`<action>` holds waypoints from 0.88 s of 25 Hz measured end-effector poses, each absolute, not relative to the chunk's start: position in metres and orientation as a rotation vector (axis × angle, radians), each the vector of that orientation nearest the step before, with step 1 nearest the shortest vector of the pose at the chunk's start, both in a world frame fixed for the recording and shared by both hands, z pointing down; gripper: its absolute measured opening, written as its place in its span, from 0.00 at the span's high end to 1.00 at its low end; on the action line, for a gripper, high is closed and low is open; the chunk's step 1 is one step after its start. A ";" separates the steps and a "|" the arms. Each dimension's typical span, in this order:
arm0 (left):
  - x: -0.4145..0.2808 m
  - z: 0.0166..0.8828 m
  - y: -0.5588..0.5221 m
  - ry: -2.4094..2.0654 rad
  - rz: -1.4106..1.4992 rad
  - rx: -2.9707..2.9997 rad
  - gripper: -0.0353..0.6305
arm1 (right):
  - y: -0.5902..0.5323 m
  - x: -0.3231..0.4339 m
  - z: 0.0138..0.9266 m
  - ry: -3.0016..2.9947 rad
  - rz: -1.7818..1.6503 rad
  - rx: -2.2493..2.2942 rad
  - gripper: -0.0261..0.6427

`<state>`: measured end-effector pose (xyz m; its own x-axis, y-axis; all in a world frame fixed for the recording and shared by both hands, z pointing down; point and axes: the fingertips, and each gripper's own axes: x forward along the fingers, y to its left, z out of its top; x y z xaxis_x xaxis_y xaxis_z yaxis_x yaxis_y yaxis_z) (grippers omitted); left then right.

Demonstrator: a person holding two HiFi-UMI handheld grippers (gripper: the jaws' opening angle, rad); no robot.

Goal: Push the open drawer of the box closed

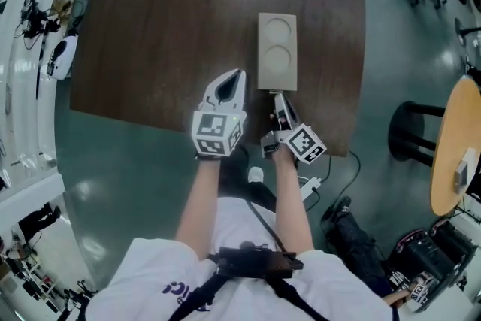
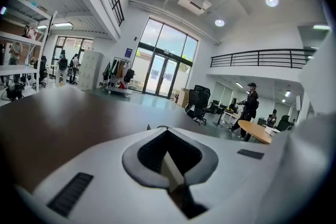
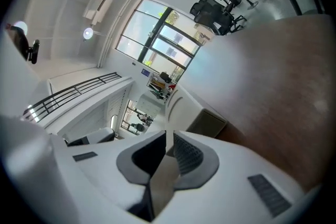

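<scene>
Left tongs (image 1: 238,75) closed, empty, over dark desk (image 1: 150,26). Right tongs (image 1: 277,97) barely parted, empty, tips just beside near end of beige box (image 1: 276,49) with two circles on top.

One box (image 1: 277,51) is counted on one dark wooden table (image 1: 165,34), with two round recesses (image 1: 277,29) in its top. Two grippers are counted: one left gripper (image 1: 238,74) and one right gripper (image 1: 278,96). One round pale table (image 1: 449,154) and one black stool (image 1: 409,133) are seen.

Open tabletop (image 1: 150,26) around box (image 1: 277,52)
</scene>
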<state>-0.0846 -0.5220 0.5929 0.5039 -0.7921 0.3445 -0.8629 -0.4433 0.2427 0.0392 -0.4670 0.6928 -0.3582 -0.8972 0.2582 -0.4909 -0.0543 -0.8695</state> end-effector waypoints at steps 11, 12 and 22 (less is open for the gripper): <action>-0.040 0.510 -0.415 -1.398 0.242 2.533 0.96 | -0.404 0.071 0.561 2.089 -1.004 -1.505 0.89; -0.036 0.500 -0.407 -1.407 0.240 2.556 0.96 | -0.400 0.076 0.547 2.108 -0.941 -1.538 0.89; -0.033 0.414 -0.332 -1.563 0.141 2.657 0.96 | -0.334 0.076 0.433 2.393 -0.410 -1.670 0.89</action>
